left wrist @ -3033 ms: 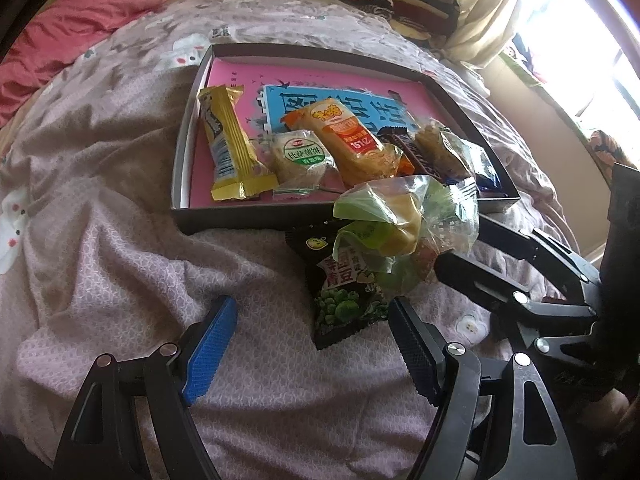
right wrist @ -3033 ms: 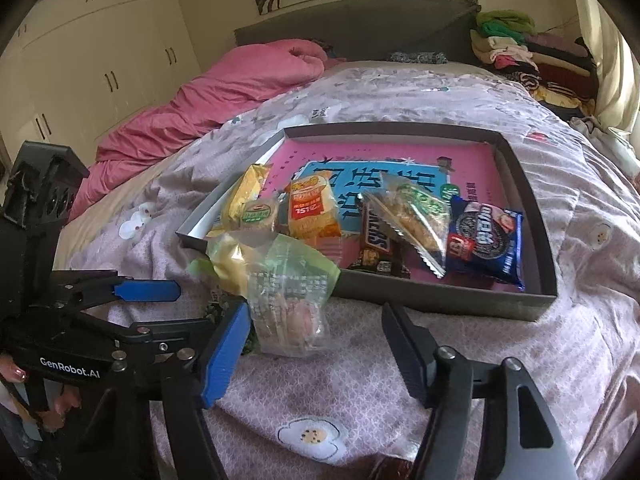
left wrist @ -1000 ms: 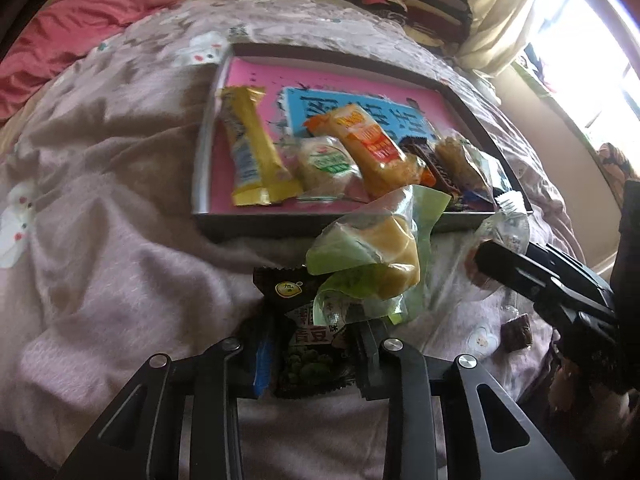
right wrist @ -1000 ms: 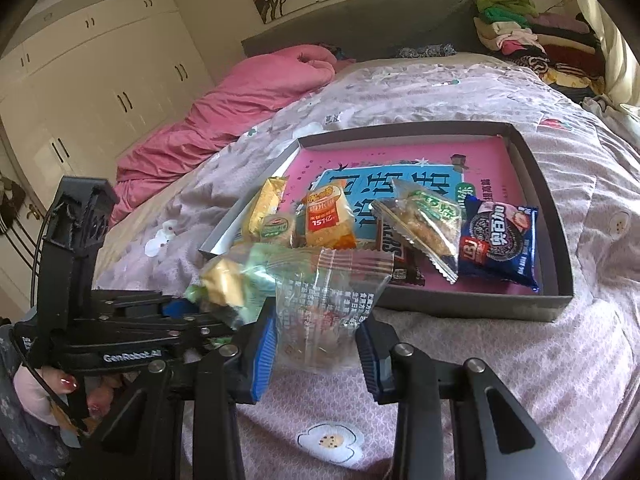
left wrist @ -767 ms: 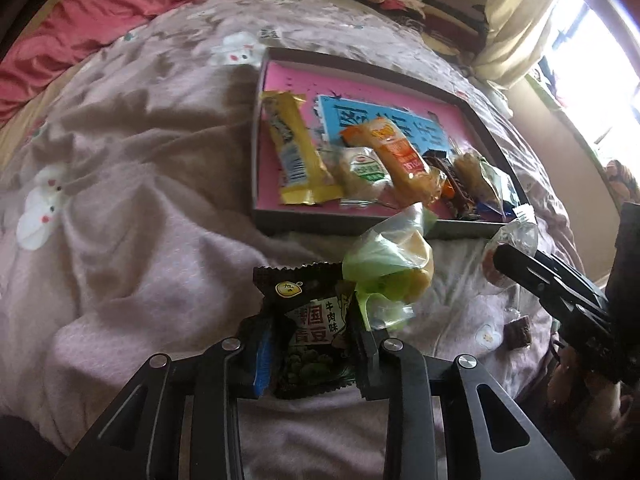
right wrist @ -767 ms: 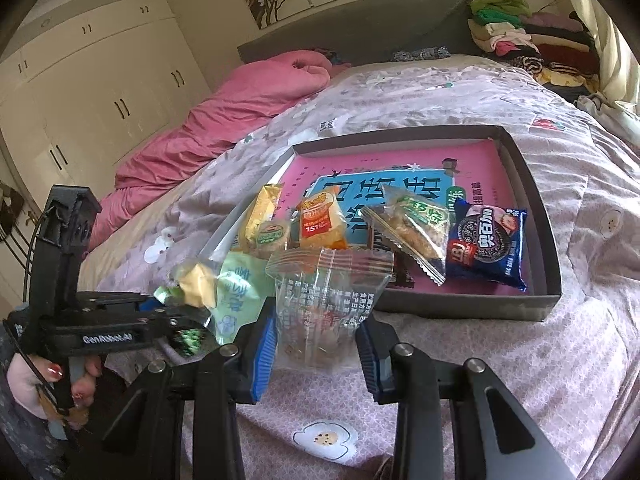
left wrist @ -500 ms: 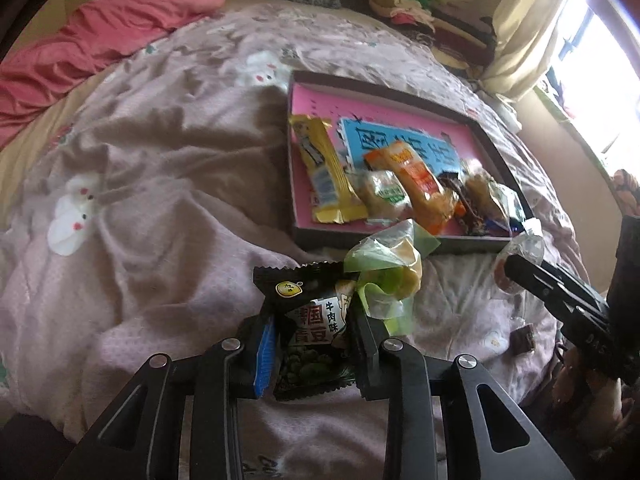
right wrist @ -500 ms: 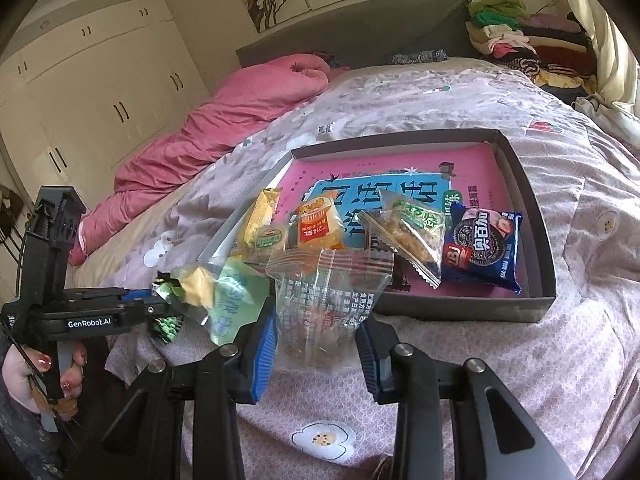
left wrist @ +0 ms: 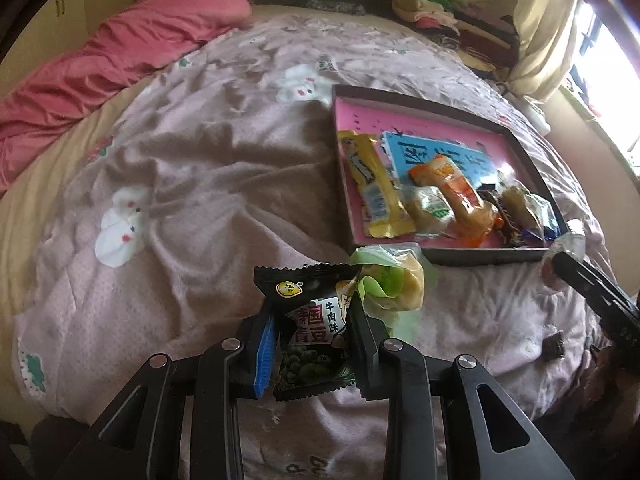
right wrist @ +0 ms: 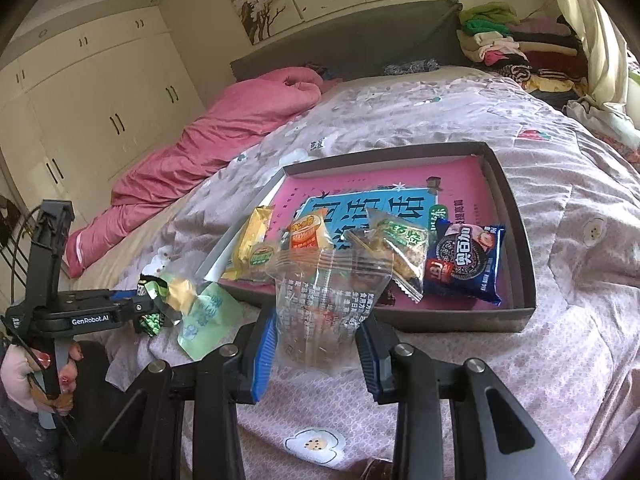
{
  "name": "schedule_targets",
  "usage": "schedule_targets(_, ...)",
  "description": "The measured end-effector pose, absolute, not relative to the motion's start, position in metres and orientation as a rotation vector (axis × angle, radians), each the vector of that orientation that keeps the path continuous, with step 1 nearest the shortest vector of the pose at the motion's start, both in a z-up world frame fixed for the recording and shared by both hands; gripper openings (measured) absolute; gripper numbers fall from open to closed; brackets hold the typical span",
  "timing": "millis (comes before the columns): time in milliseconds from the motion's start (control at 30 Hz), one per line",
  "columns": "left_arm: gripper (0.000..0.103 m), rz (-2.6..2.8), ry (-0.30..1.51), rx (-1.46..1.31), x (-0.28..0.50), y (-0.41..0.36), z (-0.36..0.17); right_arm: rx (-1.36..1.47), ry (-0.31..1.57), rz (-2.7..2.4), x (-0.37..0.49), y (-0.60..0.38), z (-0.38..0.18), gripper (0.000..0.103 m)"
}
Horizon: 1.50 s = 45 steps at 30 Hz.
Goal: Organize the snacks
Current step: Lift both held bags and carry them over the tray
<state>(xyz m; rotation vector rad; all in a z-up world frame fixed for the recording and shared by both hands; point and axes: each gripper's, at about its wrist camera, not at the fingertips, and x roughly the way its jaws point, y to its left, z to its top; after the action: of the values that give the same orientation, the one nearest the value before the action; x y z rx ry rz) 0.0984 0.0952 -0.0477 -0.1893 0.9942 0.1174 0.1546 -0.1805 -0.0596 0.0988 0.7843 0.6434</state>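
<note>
The left claw (left wrist: 310, 334) is clamped on a black pea packet (left wrist: 312, 332), with a green-wrapped cake (left wrist: 394, 284) caught beside it, both lifted over the bed (left wrist: 192, 200) just short of the tray (right wrist: 516, 216). The right claw (right wrist: 316, 340) grips a clear packet (right wrist: 326, 300) at the tray's near wall. Snacks crowd the tray's near edge; its far half lies open, showing a pink base and blue label whose writing I cannot read. Quilt to the left is bare. "GenRobot.AI" is printed on the left claw's side. A blue cookie pack (right wrist: 464, 264) sits by the right wall
</note>
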Motion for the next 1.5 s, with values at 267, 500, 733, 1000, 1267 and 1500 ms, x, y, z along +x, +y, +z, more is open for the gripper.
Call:
schedule_targets(267,0.032,0.187,0.919,-0.084,0.104,0.100,-0.036,0.113,0.770,0.642,0.155,-0.183,-0.056,0.037)
schedule_targets(500,0.032,0.080,0.873,-0.091,0.103,0.080,-0.020,0.123,0.758,0.632,0.155,-0.186,-0.055,0.037)
schedule_targets(733,0.032,0.025,0.838,-0.088,0.108,0.057,-0.003,0.126,0.726,0.610,0.156,-0.193,-0.049,0.037)
schedule_targets(1000,0.032,-0.017,0.809,-0.089,0.123,0.034,0.008,0.134,0.693,0.583,0.159,-0.203,-0.041,0.037)
schedule_targets(1267,0.032,-0.047,0.808,-0.096,0.143,0.017,0.007,0.159,0.665,0.542,0.168,-0.219,-0.035,0.037)
schedule_targets(1500,0.032,-0.057,0.827,-0.111,0.156,0.010,-0.001,0.176,0.644,0.501,0.175,-0.232,-0.031,0.037)
